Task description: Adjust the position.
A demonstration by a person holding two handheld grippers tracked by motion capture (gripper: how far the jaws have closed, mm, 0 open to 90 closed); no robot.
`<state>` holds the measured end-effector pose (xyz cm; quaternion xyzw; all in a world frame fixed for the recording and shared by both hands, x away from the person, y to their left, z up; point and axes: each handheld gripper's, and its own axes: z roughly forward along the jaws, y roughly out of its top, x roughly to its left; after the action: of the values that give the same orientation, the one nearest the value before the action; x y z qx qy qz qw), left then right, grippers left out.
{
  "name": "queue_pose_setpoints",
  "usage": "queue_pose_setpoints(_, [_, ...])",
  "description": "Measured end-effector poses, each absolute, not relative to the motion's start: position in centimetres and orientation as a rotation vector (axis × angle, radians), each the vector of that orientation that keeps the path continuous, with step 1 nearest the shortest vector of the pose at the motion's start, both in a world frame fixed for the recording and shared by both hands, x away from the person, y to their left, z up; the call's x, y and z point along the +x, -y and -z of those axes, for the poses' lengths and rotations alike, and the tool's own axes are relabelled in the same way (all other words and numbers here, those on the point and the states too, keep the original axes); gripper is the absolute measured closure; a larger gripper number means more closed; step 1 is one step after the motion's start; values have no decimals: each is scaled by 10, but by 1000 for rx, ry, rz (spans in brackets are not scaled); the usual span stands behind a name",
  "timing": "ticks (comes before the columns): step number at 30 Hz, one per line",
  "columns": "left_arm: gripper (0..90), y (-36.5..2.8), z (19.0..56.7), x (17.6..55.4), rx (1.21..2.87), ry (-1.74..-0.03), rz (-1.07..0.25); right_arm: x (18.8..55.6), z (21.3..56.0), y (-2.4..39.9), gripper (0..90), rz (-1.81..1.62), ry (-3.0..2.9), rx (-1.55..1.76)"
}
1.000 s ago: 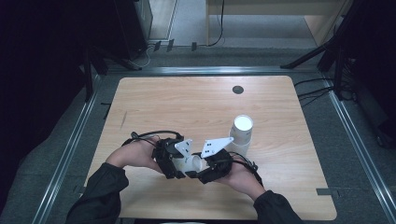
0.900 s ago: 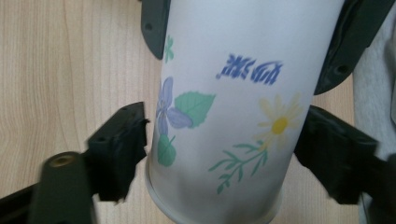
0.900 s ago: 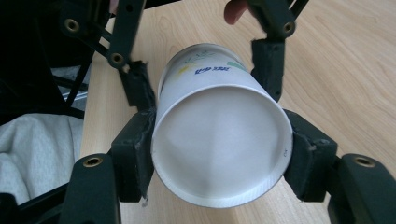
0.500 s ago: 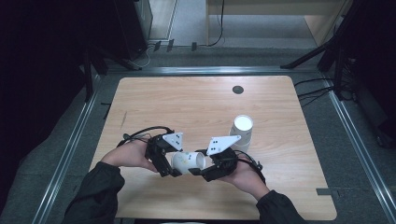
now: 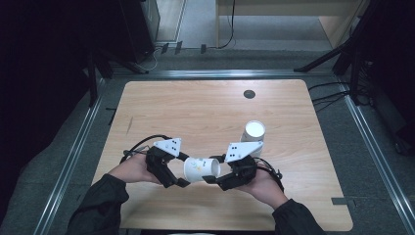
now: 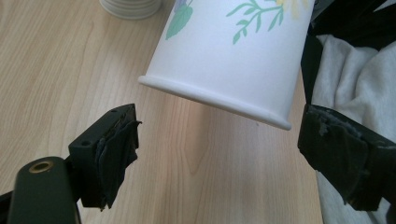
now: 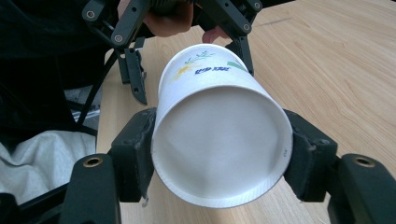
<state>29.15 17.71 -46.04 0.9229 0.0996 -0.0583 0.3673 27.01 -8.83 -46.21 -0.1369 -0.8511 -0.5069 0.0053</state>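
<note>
Unreadable blue print on paper cup [image 7: 219,140]

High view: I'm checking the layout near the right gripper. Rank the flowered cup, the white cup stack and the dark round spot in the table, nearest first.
1. Flowered cup: clamped sideways in the right gripper.
2. White cup stack: upright, just beyond it.
3. Dark round spot: far edge of the table.

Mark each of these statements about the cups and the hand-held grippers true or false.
1. The right hand-held gripper grips the printed cup. True.
2. The left hand-held gripper is clamped on that cup. False: its jaws have just been opening and stand apart, clear of the cup.
3. A stack of cups stands upright on the table. True.
4. The printed cup is plain white. False: it bears a plant print and blue lettering.
5. The printed cup lies on the table. False: it is held above it.
</note>
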Motion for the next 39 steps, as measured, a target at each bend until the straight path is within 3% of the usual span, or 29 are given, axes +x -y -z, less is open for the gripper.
queue_pose_setpoints(15, [133, -181, 465, 289, 2198, -262, 207, 268, 458, 91, 351, 1633, 2594, -397])
queue_pose_setpoints(39, [192, -173, 469, 288, 2197, -198, 214, 270, 461, 86, 352, 1629, 2542, -382])
